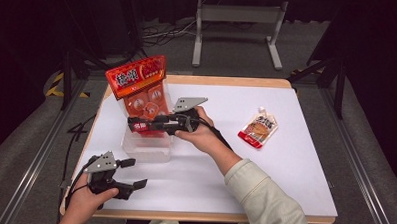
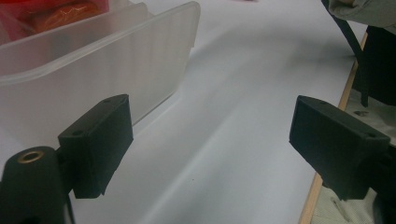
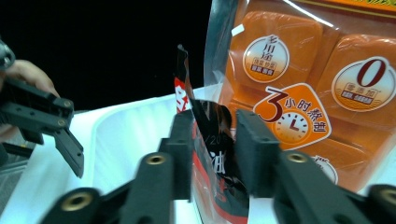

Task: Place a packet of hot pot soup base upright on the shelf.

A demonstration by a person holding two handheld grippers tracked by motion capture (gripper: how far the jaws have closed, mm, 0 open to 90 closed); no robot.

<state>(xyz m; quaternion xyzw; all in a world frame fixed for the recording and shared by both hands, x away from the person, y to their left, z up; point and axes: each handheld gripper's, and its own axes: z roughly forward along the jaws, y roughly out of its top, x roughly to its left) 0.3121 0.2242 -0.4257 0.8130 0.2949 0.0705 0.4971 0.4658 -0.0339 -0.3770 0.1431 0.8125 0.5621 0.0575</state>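
Black-and-red packet (image 3: pixel 210 154) stands between your right gripper's (image 3: pixel 212 154) jaws, parted and not pressing it, over the clear tub (image 1: pixel 147 149); your left gripper (image 2: pixel 210 154) is spread wide, empty.

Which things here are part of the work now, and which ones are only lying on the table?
In use:
- clear plastic bin
- large orange snack bag standing in the bin
- small dark-red packet between the right gripper's jaws, over the bin

Lying about:
- small snack pouch on the white table, apart from both hands
- left gripper, open, holding nothing
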